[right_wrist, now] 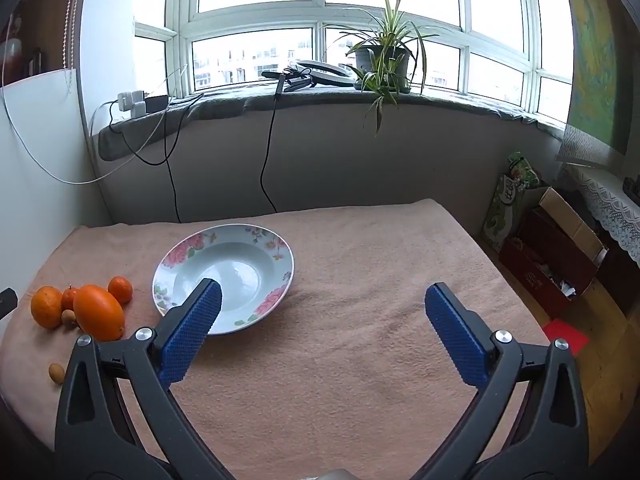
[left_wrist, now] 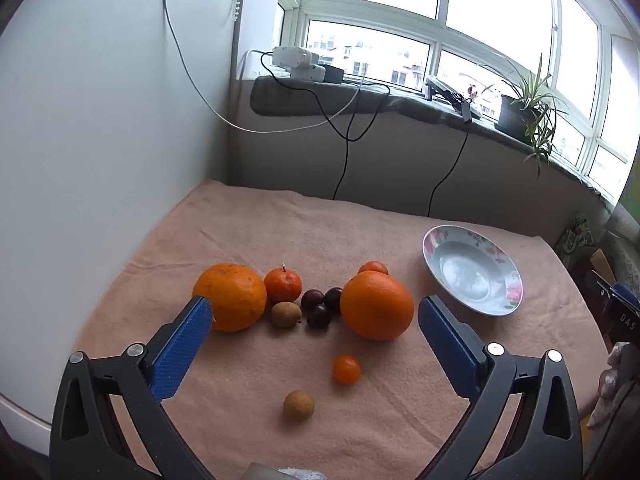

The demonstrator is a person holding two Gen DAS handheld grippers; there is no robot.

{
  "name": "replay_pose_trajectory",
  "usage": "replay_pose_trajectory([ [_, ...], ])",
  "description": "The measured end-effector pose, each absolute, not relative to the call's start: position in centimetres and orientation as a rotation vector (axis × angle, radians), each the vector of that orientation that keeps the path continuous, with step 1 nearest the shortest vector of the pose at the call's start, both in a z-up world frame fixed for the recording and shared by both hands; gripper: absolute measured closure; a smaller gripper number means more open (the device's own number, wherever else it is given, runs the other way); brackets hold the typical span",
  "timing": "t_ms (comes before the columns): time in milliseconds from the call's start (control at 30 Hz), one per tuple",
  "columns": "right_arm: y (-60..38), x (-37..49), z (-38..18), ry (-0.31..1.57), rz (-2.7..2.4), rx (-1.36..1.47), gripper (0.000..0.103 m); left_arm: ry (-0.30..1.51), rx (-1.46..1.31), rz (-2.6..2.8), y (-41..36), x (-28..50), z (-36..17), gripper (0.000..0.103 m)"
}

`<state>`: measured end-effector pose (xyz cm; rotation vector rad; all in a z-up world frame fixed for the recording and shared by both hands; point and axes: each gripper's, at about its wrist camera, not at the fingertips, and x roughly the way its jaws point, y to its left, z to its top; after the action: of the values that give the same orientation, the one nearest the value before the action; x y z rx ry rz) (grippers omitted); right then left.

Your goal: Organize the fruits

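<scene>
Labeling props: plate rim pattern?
Pink flowers on the white plate rim; clearest in right wrist view.

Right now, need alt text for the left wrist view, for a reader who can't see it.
Open tongs hover over fruit on a pink cloth: two large oranges, two tangerines, three dark plums, two small brown fruits and a tiny orange one. An empty flowered plate sits to the right, with a window and potted plant behind.

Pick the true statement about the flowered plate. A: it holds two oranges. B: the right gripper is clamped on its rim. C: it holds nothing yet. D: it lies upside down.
C: the flowered plate sits upright and bare on the towel, with the oranges still beside it and the right gripper open above.
</scene>
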<state>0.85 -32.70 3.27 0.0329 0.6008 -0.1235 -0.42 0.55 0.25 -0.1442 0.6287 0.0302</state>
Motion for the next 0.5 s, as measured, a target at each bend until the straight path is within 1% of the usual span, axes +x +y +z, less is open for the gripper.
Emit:
replay_pose_trajectory([
  [500,-32.66,1.00,2.88,0.606,-0.121,0.040,0.000,0.632,-0.147,0.028,0.44,-0.38,0.23,0.001],
])
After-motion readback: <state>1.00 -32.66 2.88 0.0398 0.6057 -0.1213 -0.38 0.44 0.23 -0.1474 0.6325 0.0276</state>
